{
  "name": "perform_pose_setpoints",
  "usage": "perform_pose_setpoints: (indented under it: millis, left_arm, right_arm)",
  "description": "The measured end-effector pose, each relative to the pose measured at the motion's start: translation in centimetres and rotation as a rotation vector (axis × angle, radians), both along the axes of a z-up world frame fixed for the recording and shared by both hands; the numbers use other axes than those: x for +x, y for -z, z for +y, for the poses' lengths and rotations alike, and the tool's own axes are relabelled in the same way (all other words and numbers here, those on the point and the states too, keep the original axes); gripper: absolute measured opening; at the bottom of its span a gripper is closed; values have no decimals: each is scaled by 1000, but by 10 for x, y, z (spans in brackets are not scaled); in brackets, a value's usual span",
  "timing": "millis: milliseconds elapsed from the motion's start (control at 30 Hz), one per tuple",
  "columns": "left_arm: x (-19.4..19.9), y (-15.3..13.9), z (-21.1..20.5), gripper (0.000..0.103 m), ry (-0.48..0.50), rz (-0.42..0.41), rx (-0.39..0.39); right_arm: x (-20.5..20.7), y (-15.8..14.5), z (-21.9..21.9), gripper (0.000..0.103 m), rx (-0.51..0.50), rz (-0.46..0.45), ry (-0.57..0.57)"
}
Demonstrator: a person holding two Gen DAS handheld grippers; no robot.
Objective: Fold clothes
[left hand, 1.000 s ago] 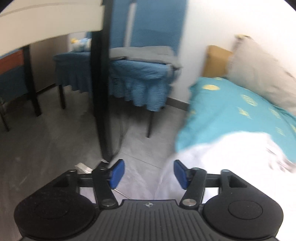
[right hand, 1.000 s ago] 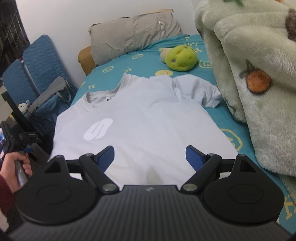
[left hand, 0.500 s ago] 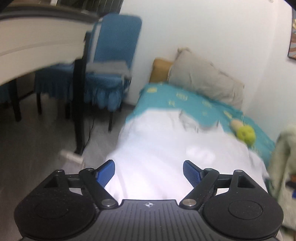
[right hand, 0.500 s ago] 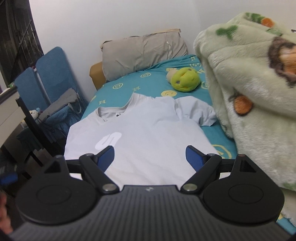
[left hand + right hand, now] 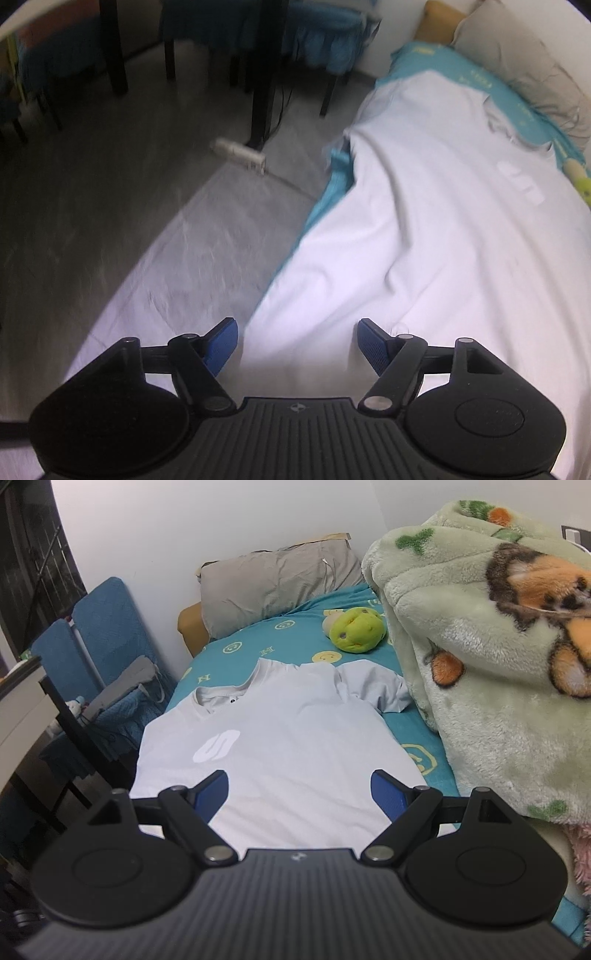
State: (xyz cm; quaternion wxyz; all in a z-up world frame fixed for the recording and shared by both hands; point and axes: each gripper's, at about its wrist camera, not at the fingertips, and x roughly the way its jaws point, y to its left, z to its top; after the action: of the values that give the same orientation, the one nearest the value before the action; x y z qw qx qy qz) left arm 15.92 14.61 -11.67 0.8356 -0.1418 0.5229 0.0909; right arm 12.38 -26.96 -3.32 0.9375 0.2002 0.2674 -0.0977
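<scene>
The left gripper (image 5: 297, 341) points steeply down over the near left edge of the bed, its blue pads (image 5: 221, 343) apart and closing with nothing between them but air above the cloth; the right gripper (image 5: 299, 794) stands wide apart and empty, looking along the mattress towards the headboard wall.

The bed (image 5: 236, 653), under a teal sheet printed with smiley faces, carries the white T-shirt (image 5: 280, 746) spread flat and face up, collar towards the grey pillow (image 5: 277, 579), a pale logo (image 5: 217, 746) on the chest, one short sleeve (image 5: 373, 690) lying out to the side; only the right wrist view shows the heaped green fleece blanket (image 5: 487, 657) with its cartoon animals, piled along the far side just beside that sleeve, and the blue chairs (image 5: 103, 638) beside the headboard; the green plush toy (image 5: 356, 629) sits between pillow and shirt.

Only the left wrist view shows the grey floor (image 5: 110, 206), the shirt's near edge (image 5: 325, 258) hanging over the mattress side, dark furniture legs (image 5: 264, 70), and a small white power strip (image 5: 242, 153) on the floor, blurred.
</scene>
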Motion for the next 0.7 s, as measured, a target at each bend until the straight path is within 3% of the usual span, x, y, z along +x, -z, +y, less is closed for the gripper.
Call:
perform_pose_setpoints:
  millis: [100, 267, 433, 600, 700]
  left_arm:
    - [-4, 0, 3, 74, 16, -6, 14]
    - [-12, -18, -10, 77, 57, -101, 68]
    - [-25, -47, -31, 83, 106, -247, 105]
    - [-37, -78, -48, 85, 158, -388, 95]
    - [-36, -94, -62, 93, 195, -483, 107]
  right_arm:
    - [-2, 0, 0, 85, -12, 6, 7]
    - [-2, 3, -1, 85, 11, 8, 10]
    - [-3, 3, -1, 85, 35, -24, 36]
    - [-2, 1, 0, 85, -13, -36, 66]
    - [0, 1, 1, 85, -26, -36, 66]
